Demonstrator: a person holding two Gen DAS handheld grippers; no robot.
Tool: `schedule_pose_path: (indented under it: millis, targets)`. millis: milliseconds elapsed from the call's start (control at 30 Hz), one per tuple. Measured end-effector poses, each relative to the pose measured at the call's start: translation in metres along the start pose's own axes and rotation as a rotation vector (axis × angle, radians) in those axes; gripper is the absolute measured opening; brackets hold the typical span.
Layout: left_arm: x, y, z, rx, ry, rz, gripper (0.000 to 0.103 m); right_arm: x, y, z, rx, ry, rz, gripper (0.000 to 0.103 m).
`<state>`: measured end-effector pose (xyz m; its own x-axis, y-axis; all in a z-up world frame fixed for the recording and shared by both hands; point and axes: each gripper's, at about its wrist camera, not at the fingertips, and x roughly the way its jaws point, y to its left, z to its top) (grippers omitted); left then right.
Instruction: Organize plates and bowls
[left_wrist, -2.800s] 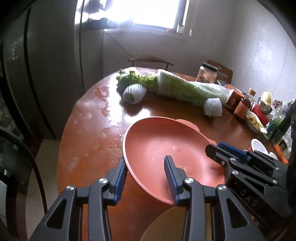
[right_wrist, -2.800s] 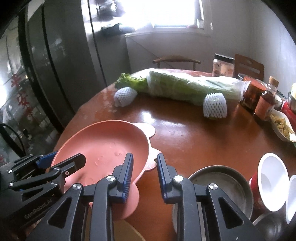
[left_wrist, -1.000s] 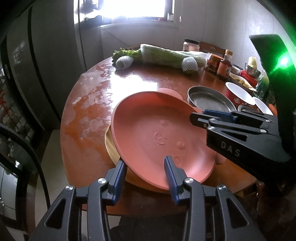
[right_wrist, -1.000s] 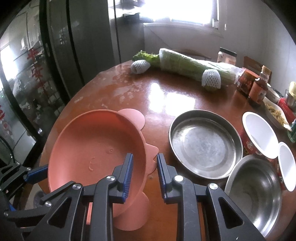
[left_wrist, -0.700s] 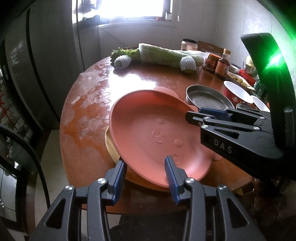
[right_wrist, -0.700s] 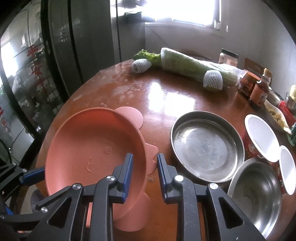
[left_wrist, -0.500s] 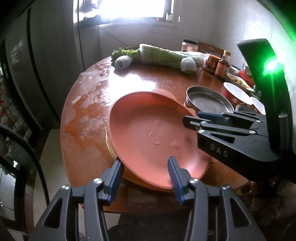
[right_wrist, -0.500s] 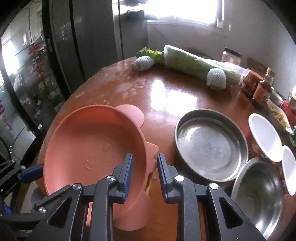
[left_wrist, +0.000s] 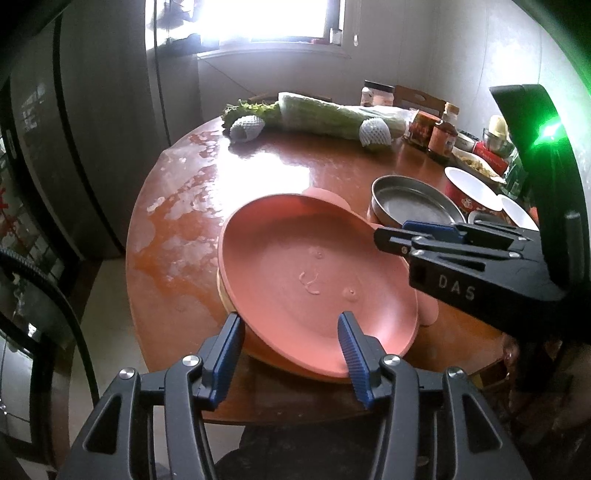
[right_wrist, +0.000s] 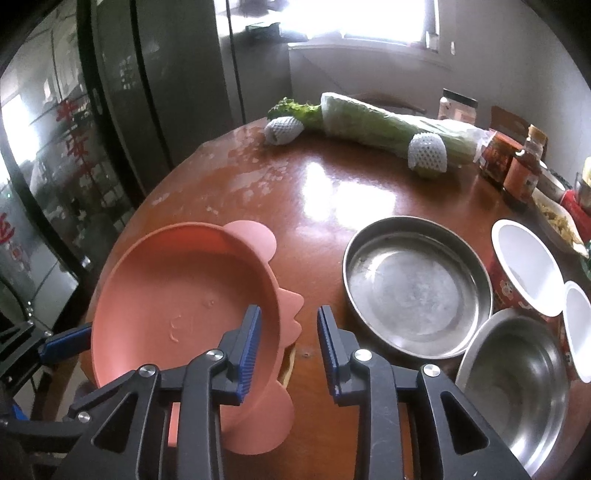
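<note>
The pink plate (left_wrist: 314, 266) sits near the table (left_wrist: 295, 173) edge, resting on a yellowish plate (left_wrist: 221, 295) whose rim just peeks out beneath it. The left gripper (left_wrist: 291, 347) straddles the near rim; its jaws have just been opening and the pads stand clear of the plate, so it is released. The right gripper (right_wrist: 288, 339) brackets the far rim by the plate's ear tabs; its jaws have also just been opening, and a gap shows on both sides, so it too is released.

The step in hand looks like letting go after stacking. To do it well, widen both grippers until no pad can snag the rim, then draw each straight back along its fingers, not upward, so the plate is not lifted or tipped. Check that it lies centred, since the stack is close to the edge. The steel pan (right_wrist: 417, 288), steel bowl (right_wrist: 513, 387) and 2 white bowls (right_wrist: 524, 266) wait to the right, probably next.
</note>
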<state>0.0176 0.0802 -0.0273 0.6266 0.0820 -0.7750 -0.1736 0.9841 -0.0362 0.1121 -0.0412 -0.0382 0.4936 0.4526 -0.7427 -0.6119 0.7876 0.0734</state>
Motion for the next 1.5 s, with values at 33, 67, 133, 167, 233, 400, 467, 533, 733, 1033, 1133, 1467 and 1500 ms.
schedule_pose_path:
  millis: [33,67,133,167,233,400,467,533,733,1033,1133,1467,1500]
  targets:
    - [-0.001,0.000,0.000,0.002,-0.002,-0.001,0.052,-0.001,-0.001,0.000,0.003,-0.002,0.000,0.032]
    - [-0.002,0.000,0.000,0.002,-0.005,0.001,0.052,-0.002,-0.002,0.000,0.005,-0.004,0.000,0.032]
    - [-0.005,0.003,0.001,-0.005,-0.014,0.005,0.053,-0.005,-0.004,0.000,0.013,-0.009,0.004,0.032]
    - [-0.006,0.004,0.001,-0.007,-0.016,0.003,0.054,-0.007,-0.006,0.000,0.018,-0.011,0.004,0.033]
    - [-0.007,0.004,0.002,-0.005,-0.018,0.002,0.055,-0.010,-0.010,0.000,0.031,-0.019,0.006,0.033]
    - [-0.013,0.004,0.002,-0.001,-0.027,0.008,0.055,-0.017,-0.019,0.000,0.061,-0.035,-0.001,0.033]
    - [-0.017,0.006,0.003,-0.003,-0.037,0.012,0.055,-0.020,-0.024,-0.001,0.071,-0.038,-0.004,0.033]
    - [-0.022,0.008,0.004,-0.006,-0.049,0.013,0.055,-0.023,-0.028,-0.002,0.081,-0.043,-0.010,0.033]
    - [-0.030,0.003,0.026,0.030,-0.068,-0.025,0.056,-0.029,-0.043,0.000,0.117,-0.057,-0.031,0.033]
    - [0.000,-0.043,0.080,0.153,-0.011,-0.089,0.063,-0.039,-0.065,0.002,0.159,-0.079,-0.057,0.033]
    - [0.014,-0.061,0.096,0.203,0.003,-0.089,0.063,-0.041,-0.076,0.003,0.171,-0.082,-0.071,0.033]
    - [0.078,-0.093,0.135,0.236,0.140,-0.131,0.063,-0.037,-0.114,0.012,0.222,-0.076,-0.124,0.042]
    - [0.085,-0.094,0.137,0.234,0.157,-0.133,0.062,-0.036,-0.117,0.013,0.222,-0.073,-0.124,0.042]
